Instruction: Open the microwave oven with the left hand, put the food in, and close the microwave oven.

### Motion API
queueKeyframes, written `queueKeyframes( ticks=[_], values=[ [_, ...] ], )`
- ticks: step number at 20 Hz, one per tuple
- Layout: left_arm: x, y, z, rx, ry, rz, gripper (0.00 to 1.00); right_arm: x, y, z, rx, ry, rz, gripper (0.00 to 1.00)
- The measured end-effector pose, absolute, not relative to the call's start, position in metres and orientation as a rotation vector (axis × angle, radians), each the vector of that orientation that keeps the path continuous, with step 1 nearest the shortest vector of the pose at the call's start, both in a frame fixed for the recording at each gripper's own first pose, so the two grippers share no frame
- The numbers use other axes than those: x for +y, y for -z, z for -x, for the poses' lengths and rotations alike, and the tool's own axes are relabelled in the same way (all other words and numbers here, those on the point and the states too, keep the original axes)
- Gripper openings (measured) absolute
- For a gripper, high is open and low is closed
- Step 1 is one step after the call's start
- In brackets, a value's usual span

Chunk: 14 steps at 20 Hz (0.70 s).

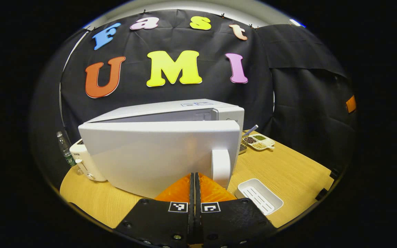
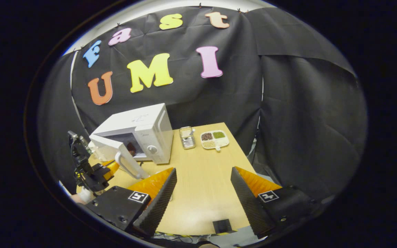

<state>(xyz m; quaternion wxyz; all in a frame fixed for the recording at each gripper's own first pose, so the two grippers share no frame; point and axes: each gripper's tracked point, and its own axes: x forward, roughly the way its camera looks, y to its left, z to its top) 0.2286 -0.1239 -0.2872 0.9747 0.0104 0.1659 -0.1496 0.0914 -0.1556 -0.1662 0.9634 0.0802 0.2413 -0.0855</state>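
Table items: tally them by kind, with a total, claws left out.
Appliances: 2, the microwave oven and a small white appliance behind its door.
Trays: 3, a white slotted tray, a divided tray of grains, a small metal tray.
Bottles: 1, a plastic bottle.
Total: 6.

Food (image 2: 131,148) inside microwave (image 2: 143,132) too small to identify (dark lump).
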Motion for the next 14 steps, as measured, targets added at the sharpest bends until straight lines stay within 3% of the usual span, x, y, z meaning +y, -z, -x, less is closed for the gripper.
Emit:
queueKeyframes(
  ticks=[3,4,5,14],
  values=[
    [-0.131,0.291,-0.254,0.334,0.278,-0.022,0.0,-0.168,0.165,-0.099,0.489,0.163,-0.15,1.0],
    [-0.133,0.291,-0.26,0.333,0.272,-0.02,0.0,-0.172,0.165,-0.101,0.487,0.166,-0.149,0.92],
    [-0.137,0.293,-0.268,0.331,0.265,-0.016,0.0,-0.177,0.164,-0.103,0.485,0.166,-0.151,1.0],
    [-0.148,0.292,-0.306,0.32,0.221,-0.011,0.0,-0.209,0.162,-0.113,0.475,0.187,-0.156,1.0]
  ],
)
